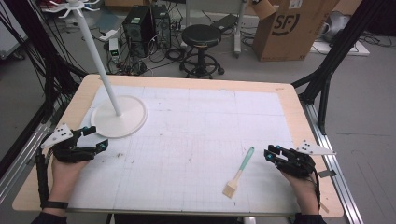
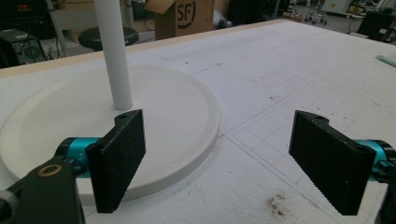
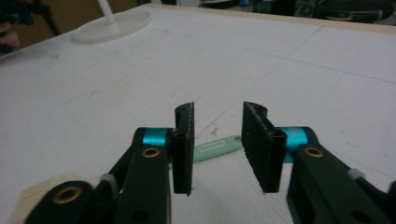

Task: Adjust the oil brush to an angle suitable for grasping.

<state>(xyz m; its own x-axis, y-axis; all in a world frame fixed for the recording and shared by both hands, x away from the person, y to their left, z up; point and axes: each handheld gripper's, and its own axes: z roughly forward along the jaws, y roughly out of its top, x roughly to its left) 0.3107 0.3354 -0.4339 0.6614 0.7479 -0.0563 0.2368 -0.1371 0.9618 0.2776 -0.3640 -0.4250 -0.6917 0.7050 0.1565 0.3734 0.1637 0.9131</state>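
My left tool sits spread beside the stand base near the surface's left edge; my right tool, seemingly part-open, holds nothing near the brush.

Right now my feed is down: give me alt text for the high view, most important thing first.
A pastry brush with a green handle lies on the white table mat, just left of the open right gripper. The open left gripper rests beside the round base of a white stand at the mat's far left.
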